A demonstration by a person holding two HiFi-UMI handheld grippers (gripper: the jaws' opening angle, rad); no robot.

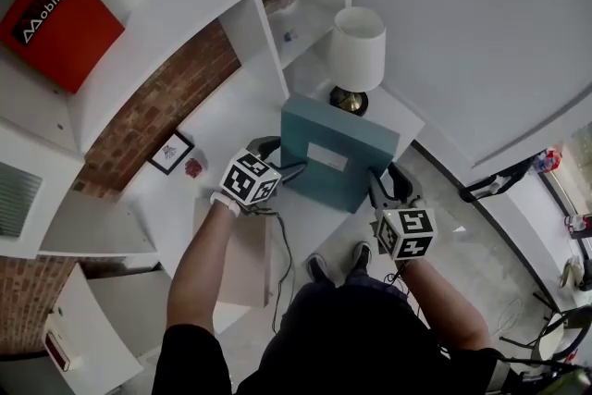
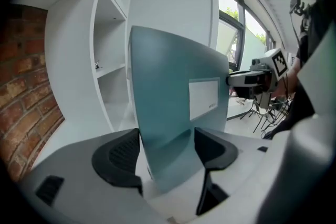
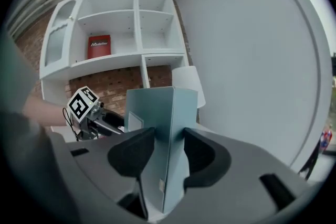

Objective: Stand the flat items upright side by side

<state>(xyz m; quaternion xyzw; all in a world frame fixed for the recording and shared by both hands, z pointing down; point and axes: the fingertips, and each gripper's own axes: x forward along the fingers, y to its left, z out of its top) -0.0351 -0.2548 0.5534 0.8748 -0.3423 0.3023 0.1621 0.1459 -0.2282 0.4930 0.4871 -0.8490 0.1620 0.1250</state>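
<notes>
Left tongs (image 1: 292,169) and right tongs (image 1: 379,183) clamp opposite edges of the teal flat box (image 1: 333,136).
Held over the worktop (image 1: 231,120) near its right end, by the lamp (image 1: 357,56); likely stiff, light and slick-faced, so edge grips suit.

Arms (image 1: 199,264) reaching forward, left tongs (image 1: 294,169) and right tongs (image 1: 380,186) clamp opposite edges of the teal box (image 1: 335,141).

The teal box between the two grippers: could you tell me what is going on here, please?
A person holds the teal box from both sides: the left gripper and the right gripper each have their jaws closed on an edge. It is over the white counter, just in front of a lamp.
</notes>
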